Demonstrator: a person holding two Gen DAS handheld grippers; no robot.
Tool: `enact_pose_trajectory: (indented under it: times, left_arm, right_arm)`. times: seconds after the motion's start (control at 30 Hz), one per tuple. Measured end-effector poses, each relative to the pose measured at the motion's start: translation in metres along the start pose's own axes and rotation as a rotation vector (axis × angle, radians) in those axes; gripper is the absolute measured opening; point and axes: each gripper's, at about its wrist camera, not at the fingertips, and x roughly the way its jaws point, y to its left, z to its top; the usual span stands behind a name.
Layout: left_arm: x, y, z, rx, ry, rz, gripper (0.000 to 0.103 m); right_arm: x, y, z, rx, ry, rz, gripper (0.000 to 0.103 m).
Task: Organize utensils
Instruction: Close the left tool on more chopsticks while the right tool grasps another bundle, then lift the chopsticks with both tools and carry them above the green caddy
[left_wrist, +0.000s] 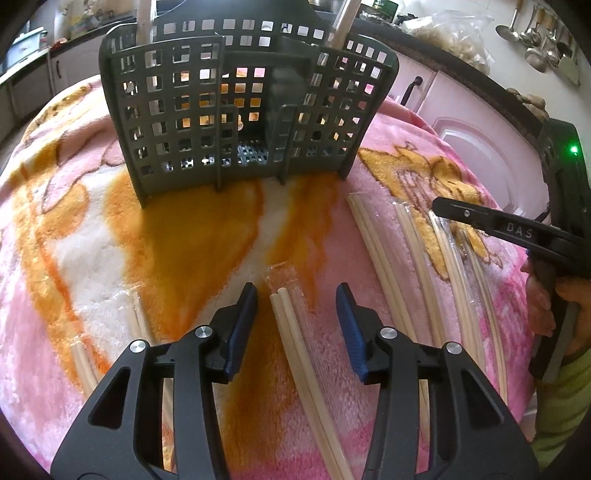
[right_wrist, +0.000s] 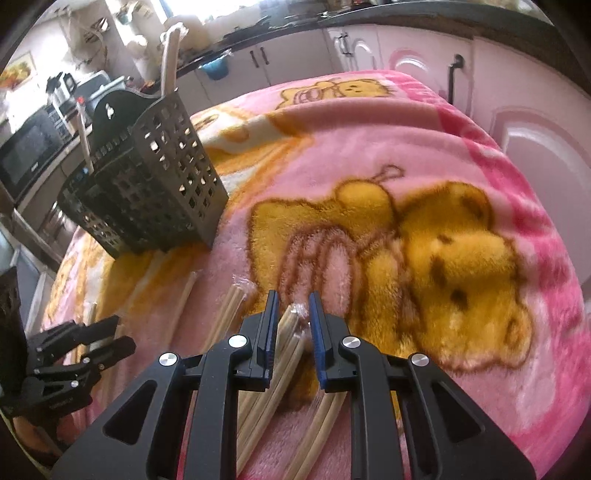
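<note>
A dark grey perforated utensil caddy stands upright on the pink blanket; it also shows in the right wrist view. Several pairs of pale chopsticks in clear wrappers lie on the blanket. My left gripper is open, its fingers either side of one wrapped pair below it. My right gripper is open a little, with a wrapped pair between its fingers, not clamped. The right gripper also shows at the right of the left wrist view.
More wrapped chopsticks lie to the right and left. Light handles stick up from the caddy. Pink cabinets, a counter and a microwave surround the blanket-covered surface.
</note>
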Motion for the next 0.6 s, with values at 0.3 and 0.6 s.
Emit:
enact_pose_trajectory:
  times: [0.3,0.6]
  left_arm:
    - [0.004,0.003,0.006,0.006,0.008,0.025,0.014]
    - [-0.014,0.001,0.010,0.022,-0.044,0.007,0.003]
  right_arm:
    - [0.010,0.014,0.007,-0.082,0.027,-0.005,0.006]
    - [-0.010,0.018,0.016,-0.039,-0.002,0.102,0.006]
